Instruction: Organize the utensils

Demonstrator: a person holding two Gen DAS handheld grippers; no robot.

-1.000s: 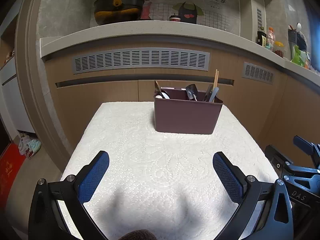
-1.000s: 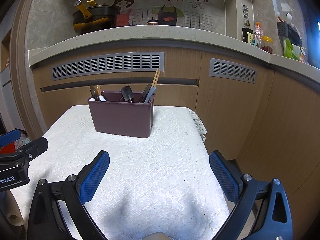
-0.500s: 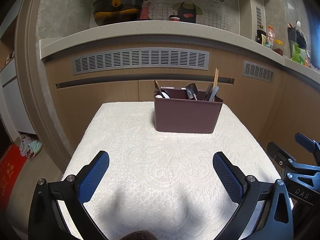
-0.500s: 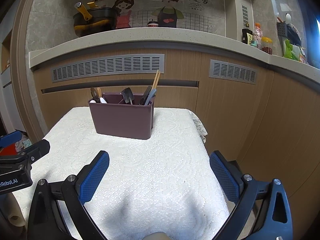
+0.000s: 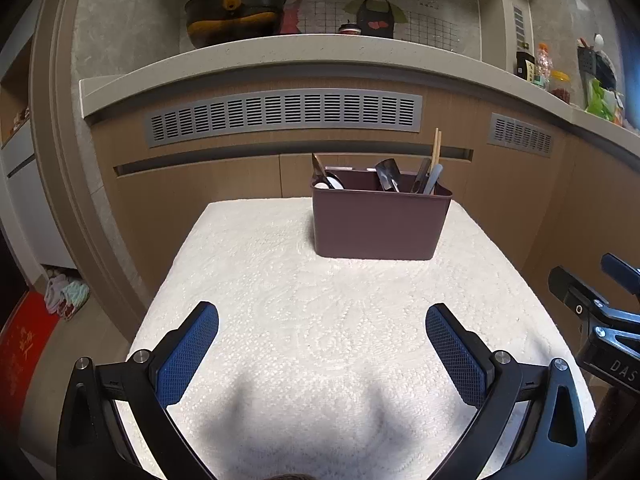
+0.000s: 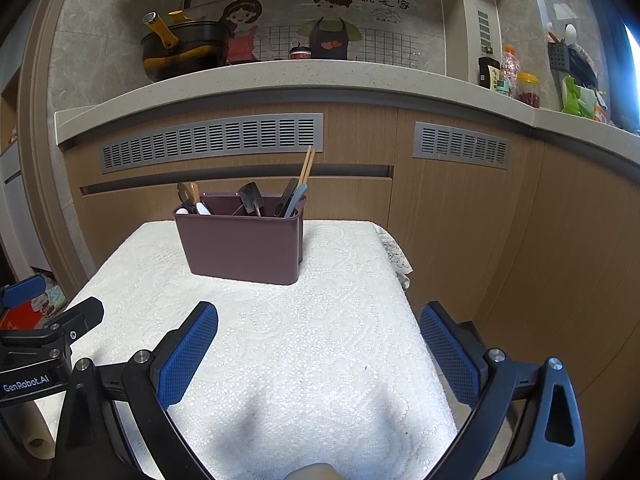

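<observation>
Left claw [image 5: 322, 336] spread wide, gripping nothing, low over the white lace-covered counter [image 5: 280, 280]. Right claw [image 6: 318, 334] likewise parted and unloaded, above the same cloth. Maroon utensil caddy [image 5: 378, 226] upright at 12 o'clock toward the far edge, well apart from both claws. Inside it: 2 wooden chopsticks [image 5: 436, 148] leaning at the right end, a small black spatula [image 6: 252, 200] in the middle, spoons [image 6: 192, 200] at the left end. Black wok [image 6: 184, 52] on the kitchen ledge behind, at 11 o'clock.
</observation>
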